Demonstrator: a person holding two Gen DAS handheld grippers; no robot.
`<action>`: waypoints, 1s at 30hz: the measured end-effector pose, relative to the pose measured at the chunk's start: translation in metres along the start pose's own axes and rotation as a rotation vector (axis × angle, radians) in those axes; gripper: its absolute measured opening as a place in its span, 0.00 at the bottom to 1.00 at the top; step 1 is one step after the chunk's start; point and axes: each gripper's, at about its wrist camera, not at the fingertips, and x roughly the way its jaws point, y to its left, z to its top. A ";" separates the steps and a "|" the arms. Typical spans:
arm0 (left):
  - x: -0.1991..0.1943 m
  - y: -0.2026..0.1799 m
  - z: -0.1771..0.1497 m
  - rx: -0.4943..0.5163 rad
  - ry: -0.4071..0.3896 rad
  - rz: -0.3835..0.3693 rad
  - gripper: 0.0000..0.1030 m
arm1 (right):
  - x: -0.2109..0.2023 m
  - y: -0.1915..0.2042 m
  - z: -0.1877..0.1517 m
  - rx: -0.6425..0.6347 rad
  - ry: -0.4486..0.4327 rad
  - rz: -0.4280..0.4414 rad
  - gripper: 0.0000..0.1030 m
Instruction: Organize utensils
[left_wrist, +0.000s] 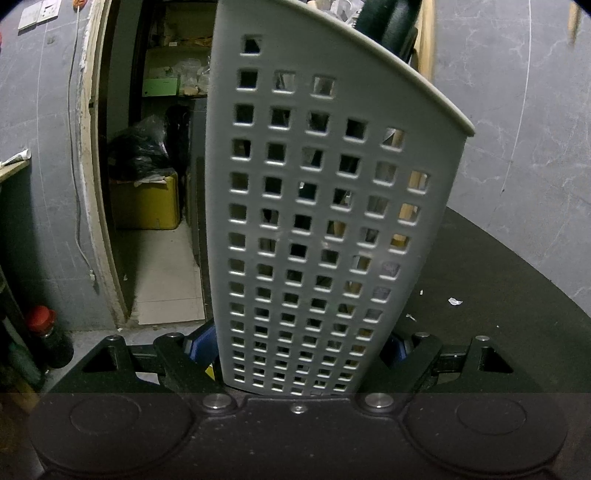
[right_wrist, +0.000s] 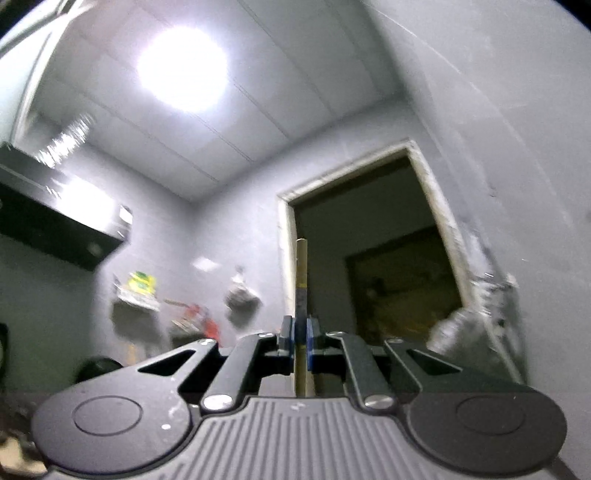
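The utensil holder (left_wrist: 325, 206) is a tall gray plastic bin with rows of small square holes in its wall and a smooth rim on top. It fills the middle of the left wrist view and leans a little toward 1 o'clock. The left claw (left_wrist: 295, 354) grips it low down, one blue pad on each side, pressing on its wall. The holder stands over a dark round surface (left_wrist: 498, 295) with a few white scraps on it. Through the holes, pale wooden sticks and some dark things show inside, too hidden to name. A dark handle (left_wrist: 388, 22) pokes out over the rim at 12 o'clock. The right claw (right_wrist: 301, 339) is closed on a thin wooden stick (right_wrist: 301, 266), which points straight up between its blue pads. That stick is held up high, with a doorway (right_wrist: 388, 258) and gray wall behind it.
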 end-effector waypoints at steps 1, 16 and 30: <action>0.000 -0.001 0.000 0.001 0.000 0.001 0.83 | 0.008 0.001 0.006 0.005 -0.008 0.024 0.07; 0.000 -0.001 0.001 -0.003 0.002 -0.005 0.83 | 0.108 0.006 -0.036 0.044 0.027 0.088 0.07; 0.000 -0.001 0.001 -0.003 0.002 -0.005 0.83 | 0.113 -0.003 -0.091 0.069 0.117 0.048 0.07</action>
